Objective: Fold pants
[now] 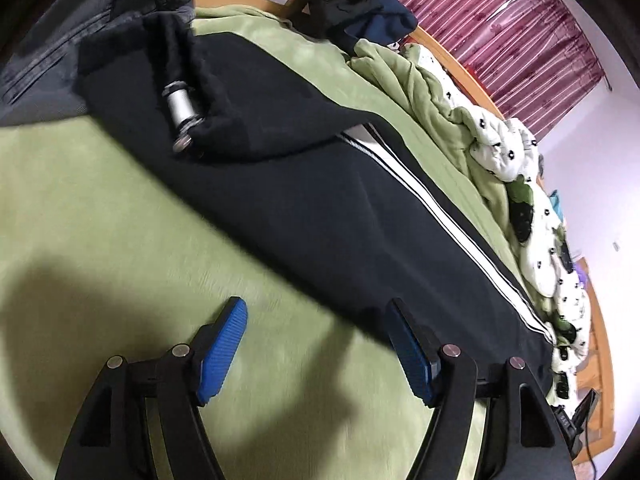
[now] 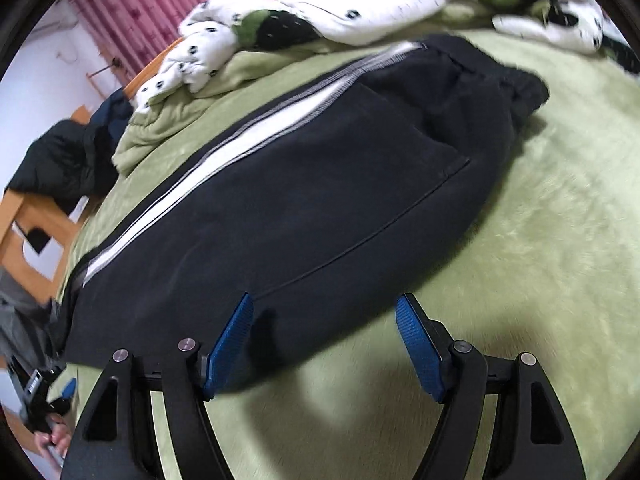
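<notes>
Though one fold seems already made, leg laid on leg, the pants [image 1: 320,200] lie stretched out long on the green bed [image 1: 100,220], white stripe [image 2: 224,160] along the far edge. Their long axis runs crosswise before both hand-held grippers: in the right view the waistband end [image 2: 516,88] sits far right and the legs trail off left; in the left view the leg ends reach toward the lower right, while the far end disappears under dark clothing and a silver cylinder [image 1: 180,108] at upper left.

The right hand-held gripper [image 2: 324,348] is spread wide and holds nothing, its left pad [image 2: 230,352] just over the near edge of the pants, near mid-length. The left hand-held gripper [image 1: 316,352] is likewise spread and empty, over bare blanket, its right pad [image 1: 412,356] near the hem edge. The right seems nearer the cloth. A crumpled dotted quilt [image 2: 360,4] lies beyond.
</notes>
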The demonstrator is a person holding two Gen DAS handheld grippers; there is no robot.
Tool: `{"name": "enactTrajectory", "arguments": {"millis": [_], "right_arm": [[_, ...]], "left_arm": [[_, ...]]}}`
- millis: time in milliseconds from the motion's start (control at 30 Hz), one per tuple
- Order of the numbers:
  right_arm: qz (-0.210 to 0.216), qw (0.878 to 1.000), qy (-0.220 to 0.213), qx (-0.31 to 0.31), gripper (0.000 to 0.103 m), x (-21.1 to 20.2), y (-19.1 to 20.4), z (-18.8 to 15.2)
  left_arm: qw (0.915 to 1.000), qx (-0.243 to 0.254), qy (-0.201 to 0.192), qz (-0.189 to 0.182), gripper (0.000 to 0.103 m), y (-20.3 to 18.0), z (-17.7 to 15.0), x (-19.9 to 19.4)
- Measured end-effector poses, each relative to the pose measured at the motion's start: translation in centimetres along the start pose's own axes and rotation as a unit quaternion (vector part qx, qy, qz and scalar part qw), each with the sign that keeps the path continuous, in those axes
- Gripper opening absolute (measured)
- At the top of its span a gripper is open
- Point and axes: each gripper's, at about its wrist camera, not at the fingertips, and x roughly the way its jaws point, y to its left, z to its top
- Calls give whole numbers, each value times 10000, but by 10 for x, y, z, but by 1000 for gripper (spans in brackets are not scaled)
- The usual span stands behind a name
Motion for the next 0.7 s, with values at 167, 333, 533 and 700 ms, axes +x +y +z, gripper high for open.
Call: {"name": "enactTrajectory", "arguments": {"millis": [167,333,533,700], "right_arm": [[50,9998,-166,125,75,20,0,29],[-163,9983,-410,372,61,43,-3,55],[-70,9946,-698,763,12,36,-14,64],[121,9914,-945,896,10,4,-15,59]], "left_arm": [[9985,258,-42,486,68,-21,33,29],[9980,86,-244,571,40,-13,47,41],[9987,-226,-295,349,12,-4,48,34],[9993,-126,-284,209,10,-11,32,10]]}}
